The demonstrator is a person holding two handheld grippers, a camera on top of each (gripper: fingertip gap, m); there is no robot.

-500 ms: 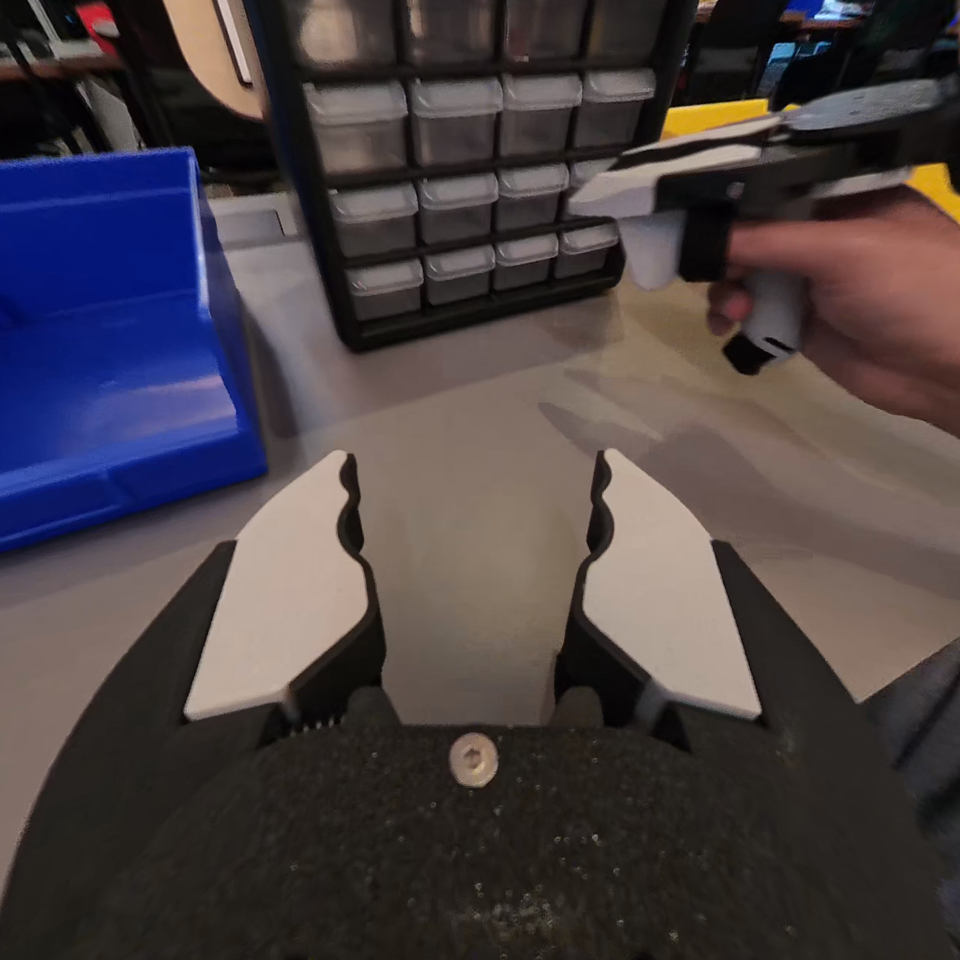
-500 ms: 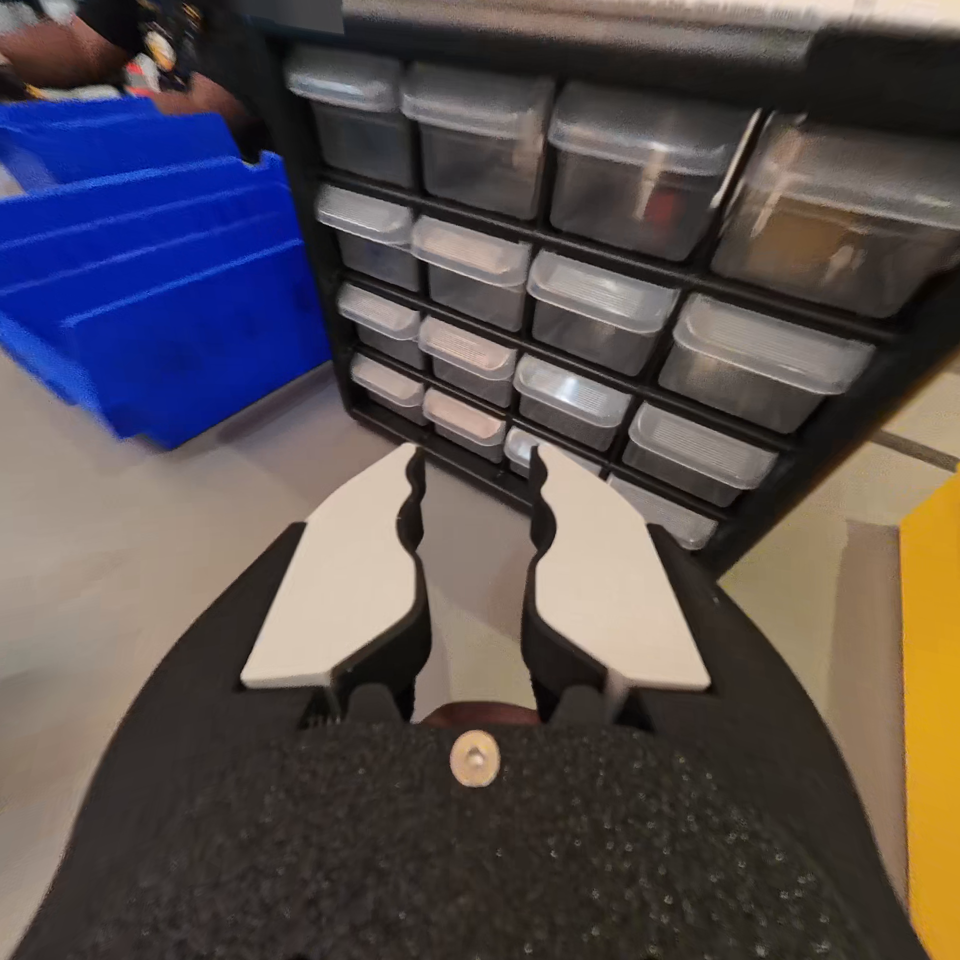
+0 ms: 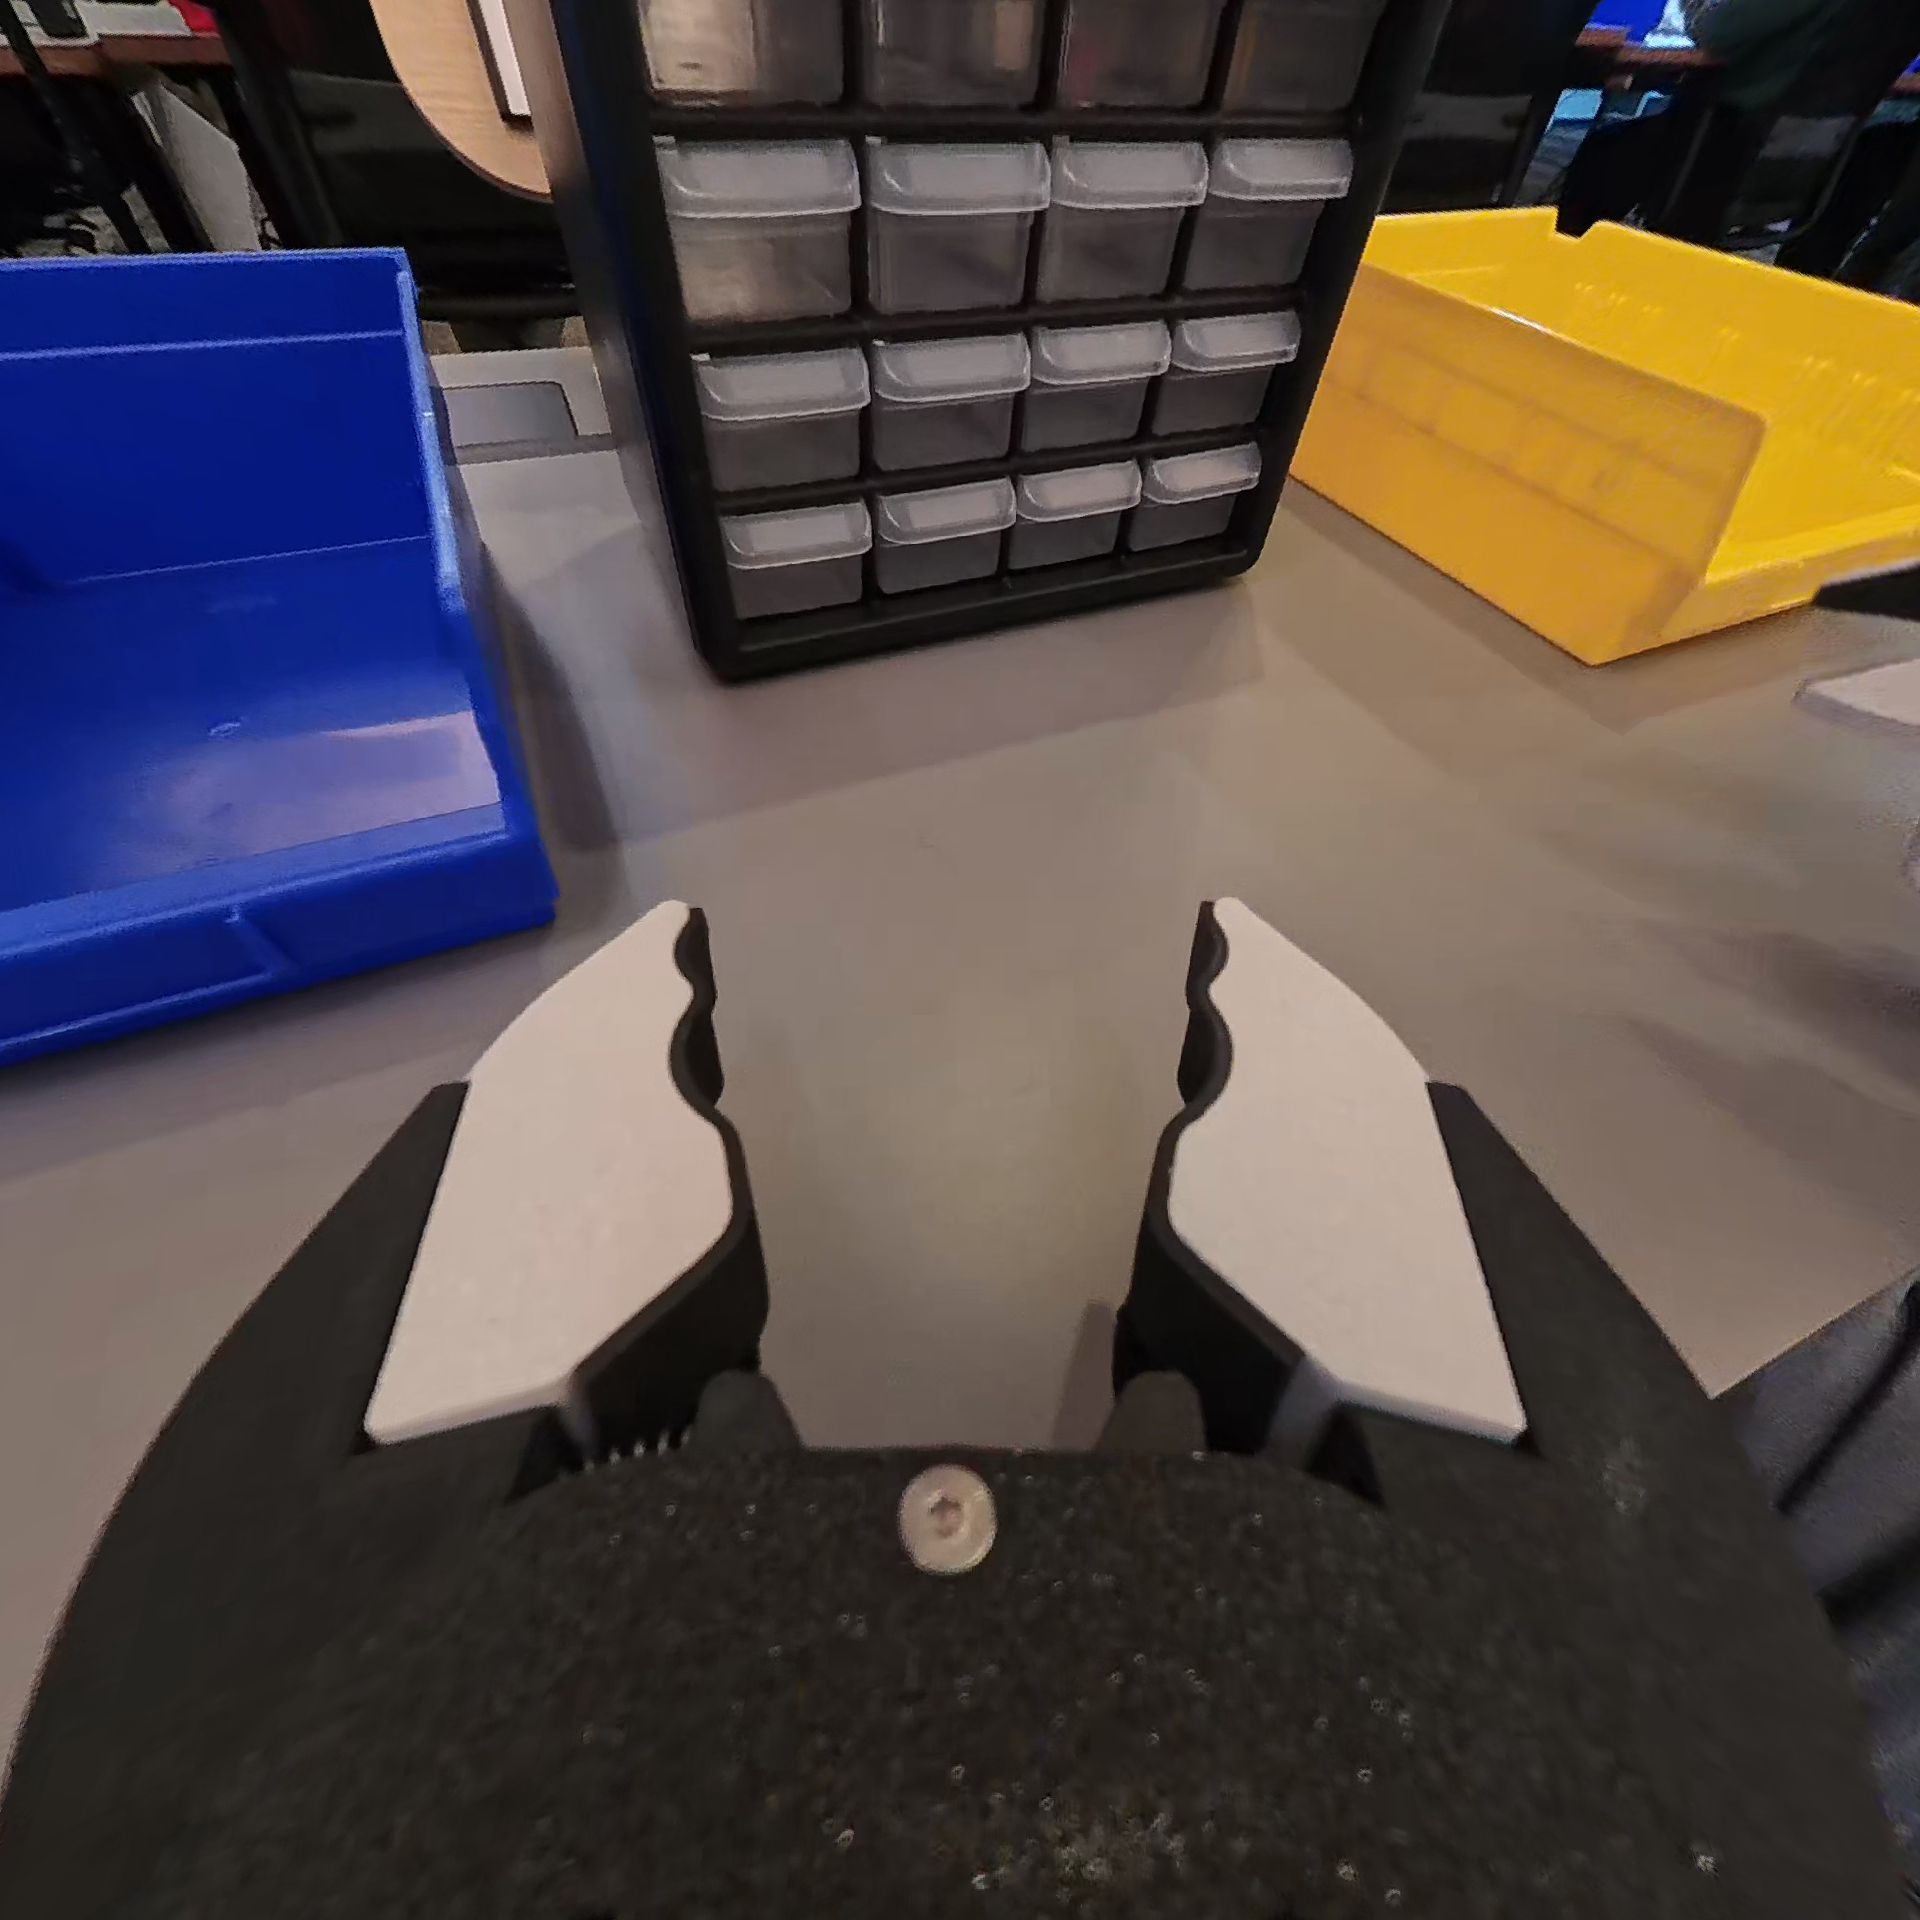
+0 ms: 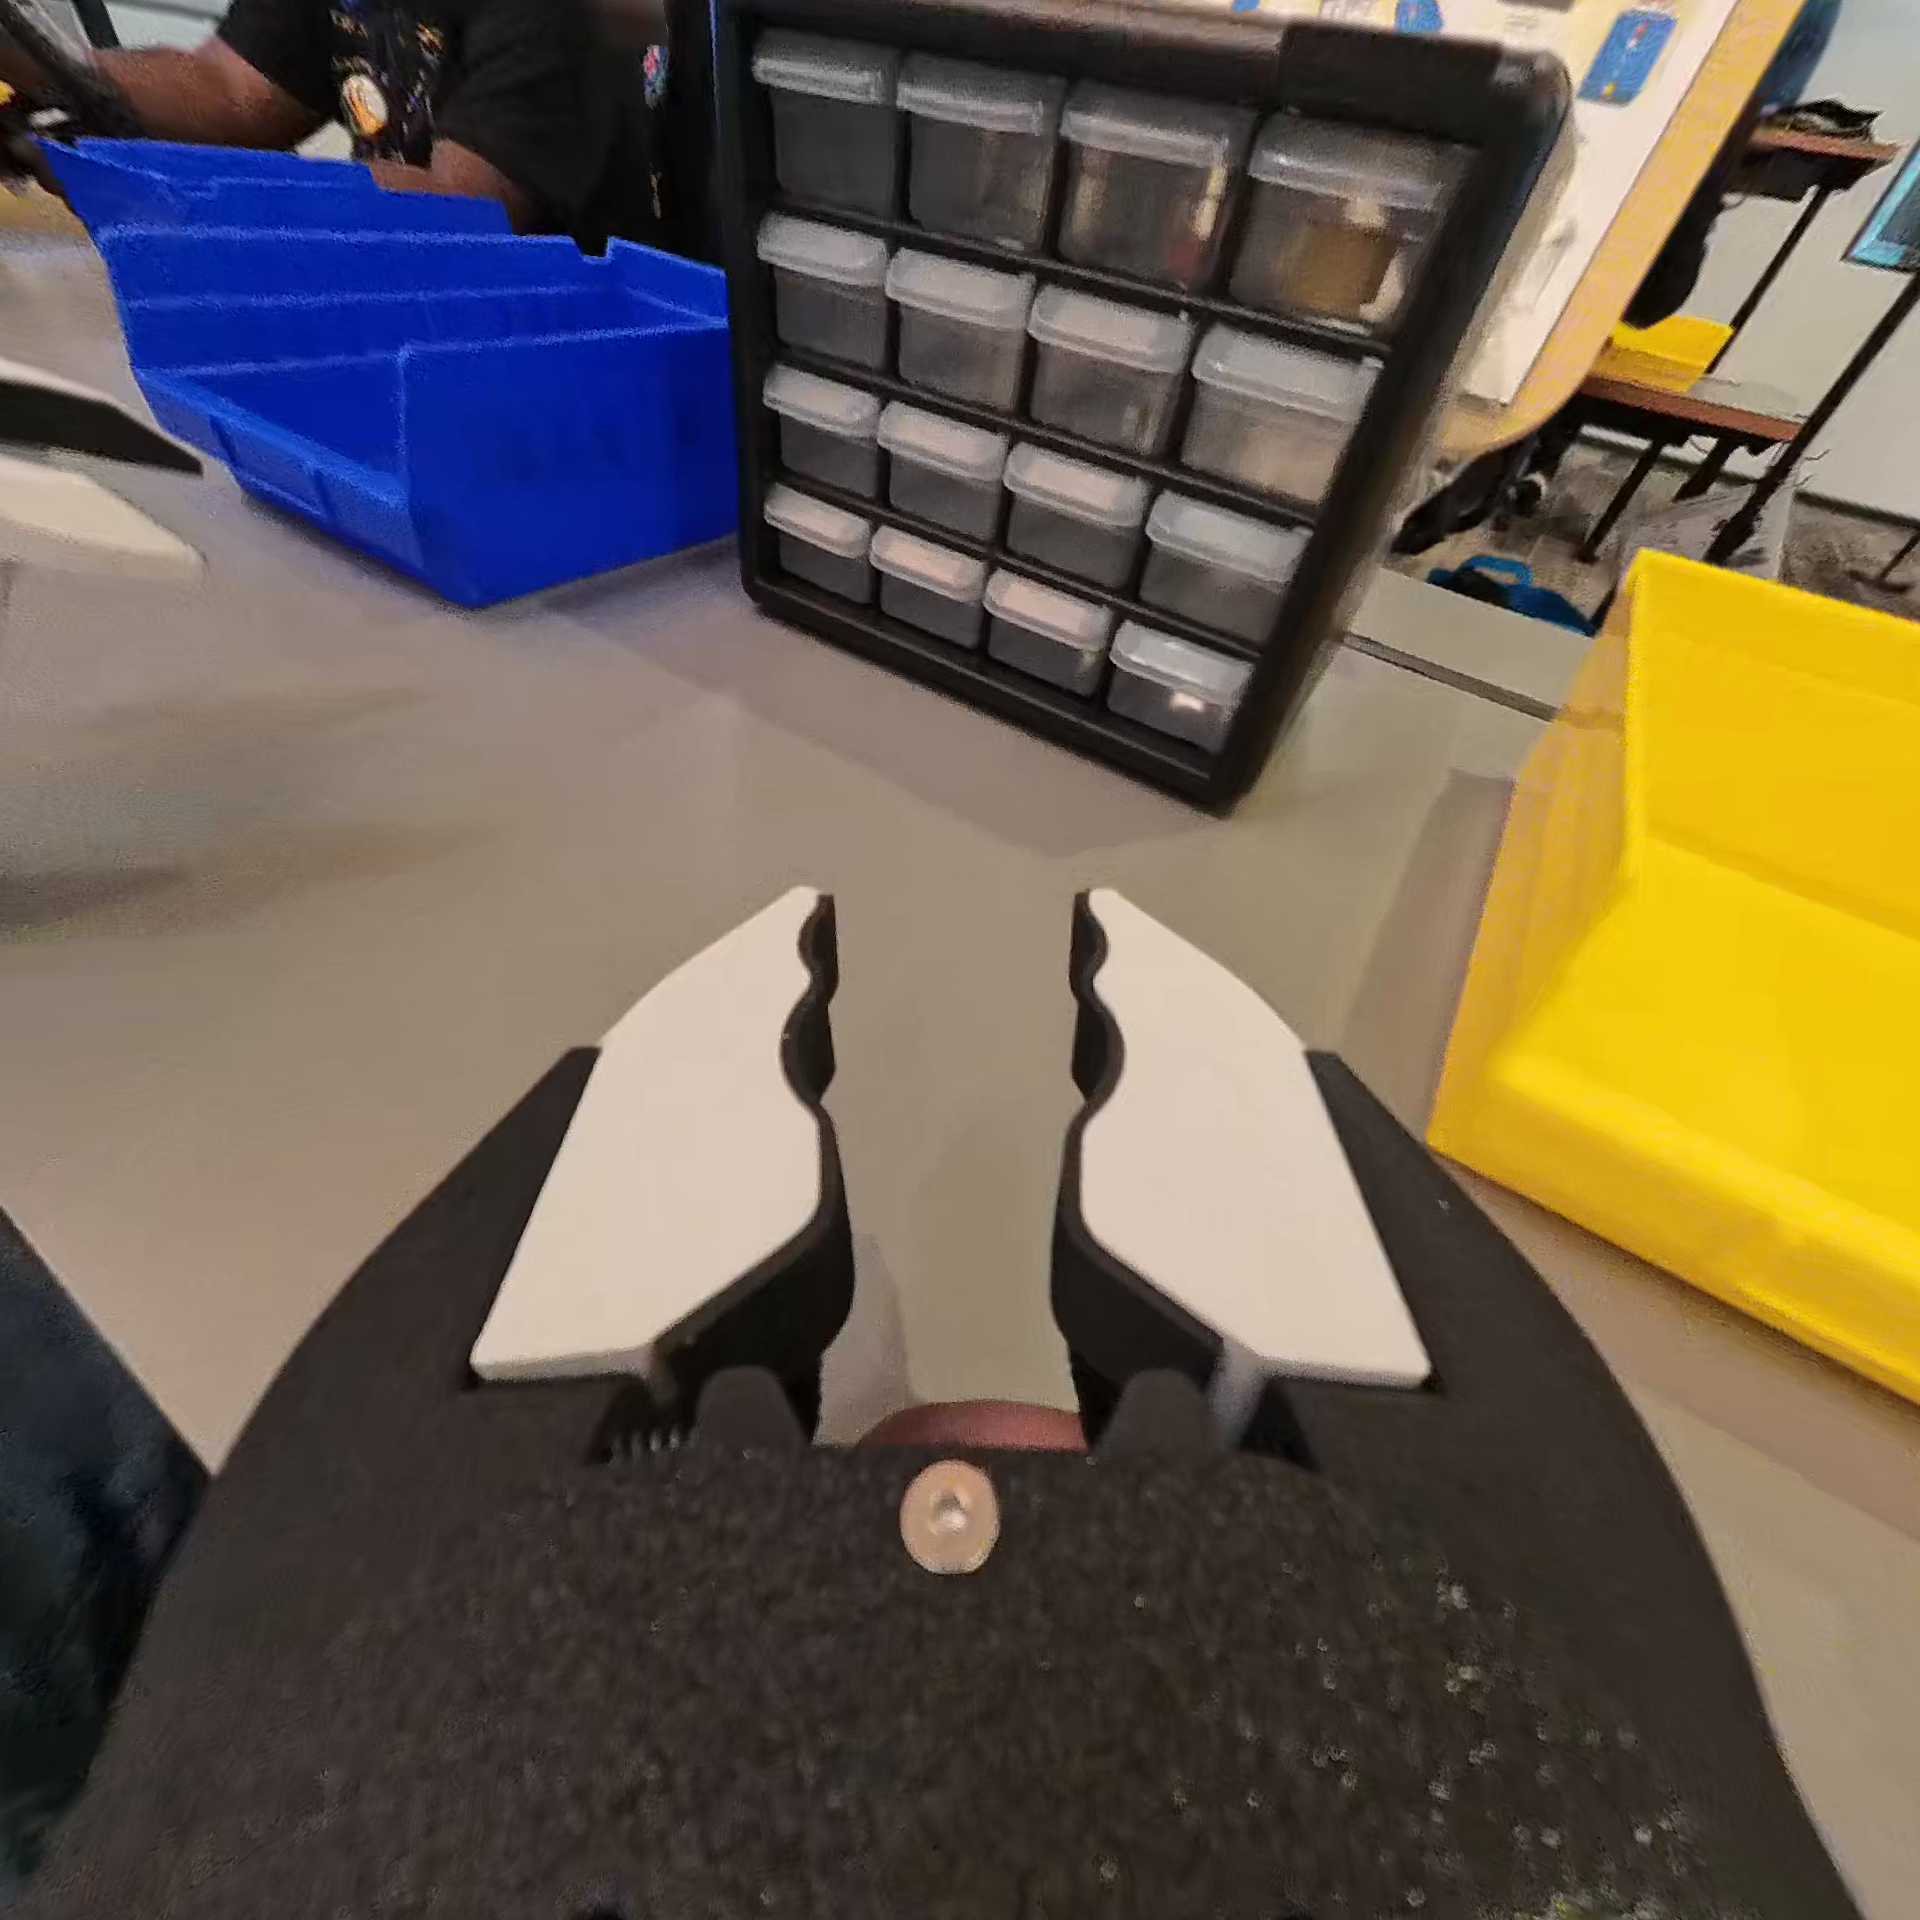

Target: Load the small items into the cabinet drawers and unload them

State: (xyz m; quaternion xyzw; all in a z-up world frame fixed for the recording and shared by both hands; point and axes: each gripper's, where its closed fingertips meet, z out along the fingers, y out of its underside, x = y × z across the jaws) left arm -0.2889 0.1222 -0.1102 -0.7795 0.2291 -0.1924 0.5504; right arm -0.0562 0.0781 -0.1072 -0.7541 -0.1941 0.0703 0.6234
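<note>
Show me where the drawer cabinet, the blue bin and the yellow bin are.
drawer cabinet (image 3: 665,436): left wrist view, black left frame.
blue bin (image 3: 260,935): left wrist view, front wall.
yellow bin (image 4: 1662,1226): right wrist view, front lip.

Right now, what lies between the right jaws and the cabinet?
Only bare grey table separates the open right gripper from the cabinet, in the right wrist view.

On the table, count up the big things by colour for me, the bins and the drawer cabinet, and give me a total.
Blue: 1, the blue bin, left of the cabinet.
Black: 1, the drawer cabinet, all visible drawers shut.
Yellow: 1, the yellow bin, right of the cabinet.
Total: 3, all standing on the grey table.
</note>
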